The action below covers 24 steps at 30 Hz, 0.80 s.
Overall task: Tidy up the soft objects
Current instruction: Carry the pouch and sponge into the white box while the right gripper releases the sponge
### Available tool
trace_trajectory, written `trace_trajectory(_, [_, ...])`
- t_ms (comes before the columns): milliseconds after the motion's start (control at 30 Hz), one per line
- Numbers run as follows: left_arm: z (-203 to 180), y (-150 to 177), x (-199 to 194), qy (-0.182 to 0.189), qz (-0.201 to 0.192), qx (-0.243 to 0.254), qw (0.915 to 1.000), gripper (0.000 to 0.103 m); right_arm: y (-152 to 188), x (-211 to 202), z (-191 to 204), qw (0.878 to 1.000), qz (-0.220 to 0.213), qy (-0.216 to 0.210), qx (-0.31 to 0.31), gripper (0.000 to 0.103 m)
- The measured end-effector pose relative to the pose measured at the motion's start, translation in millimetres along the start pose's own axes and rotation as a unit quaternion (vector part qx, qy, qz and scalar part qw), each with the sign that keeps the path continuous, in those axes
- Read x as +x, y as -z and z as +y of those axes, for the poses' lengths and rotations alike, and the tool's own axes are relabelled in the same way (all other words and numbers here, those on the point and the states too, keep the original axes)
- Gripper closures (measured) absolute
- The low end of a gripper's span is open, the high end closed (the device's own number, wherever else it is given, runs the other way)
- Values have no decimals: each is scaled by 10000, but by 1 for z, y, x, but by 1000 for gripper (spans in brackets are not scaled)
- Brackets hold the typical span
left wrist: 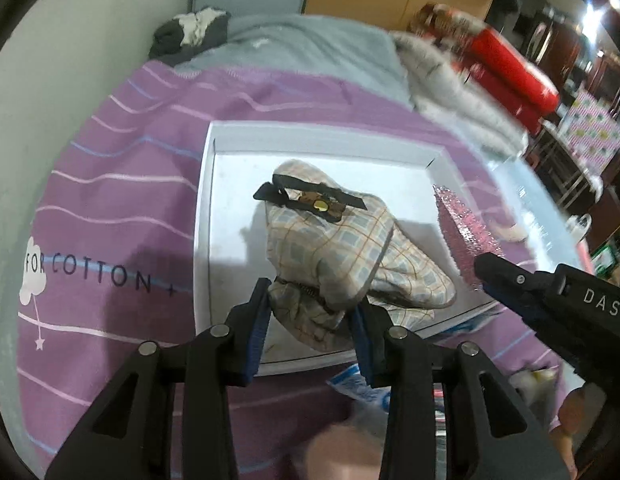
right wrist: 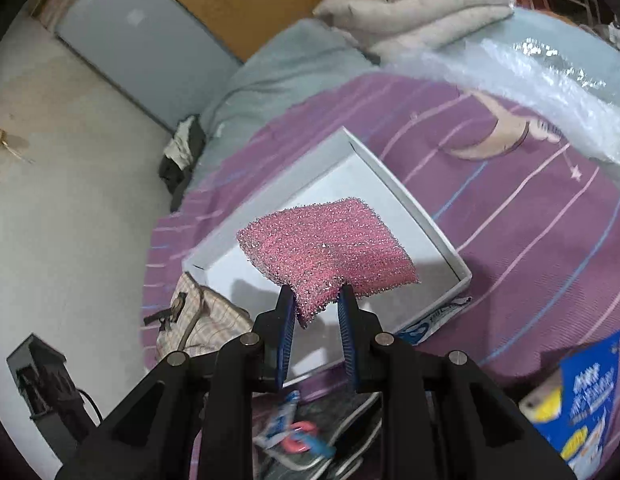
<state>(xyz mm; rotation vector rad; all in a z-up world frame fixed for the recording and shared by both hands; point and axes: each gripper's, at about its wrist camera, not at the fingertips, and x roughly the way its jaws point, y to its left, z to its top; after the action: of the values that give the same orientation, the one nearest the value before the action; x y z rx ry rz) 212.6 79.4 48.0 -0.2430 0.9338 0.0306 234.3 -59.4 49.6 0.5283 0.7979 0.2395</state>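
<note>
Both carries were mid-step: left gripper (left wrist: 310,312) clamped the plaid pouch (left wrist: 342,236) over the white tray (left wrist: 206,184), right gripper (right wrist: 316,304) pinched the pink sponge (right wrist: 330,240) at 3 o'clock; next needs lowering, then release.

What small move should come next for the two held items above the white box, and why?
Probably lower both and open the jaws. The left gripper is shut on the plaid pouch, which hangs over the white box. The right gripper is shut on the pink scouring pad, which is also over the box. The floor beneath looks bare.
</note>
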Motion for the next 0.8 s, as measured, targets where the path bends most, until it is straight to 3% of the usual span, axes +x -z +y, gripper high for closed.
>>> trace_trajectory(200, [-2,14,11,-263,396,91,9988,64,4,31,-16,9982,471,360,93,82])
trace_trajectory(300, [3,18,6,-173,486,-72,9986,56,2,32,-16,9978,544,370,93,82])
trace_trajectory(367, [9,19,-3,-42,475,-200,9987,42,0,31,-15,9972,649,373,85,81])
trace_trajectory(433, [12,20,-13,-18,450,-245,9987,36,-1,31,-17,9966,756,318,103,80])
trace_trajectory(667, [15,17,-52,-171,105,-245,9995,35,-9,20,-19,9917,1229,-252,274,65])
trace_trajectory(800, [11,6,-62,62,-115,-295,9995,39,-14,2,-13,9901,1243,-626,183,54])
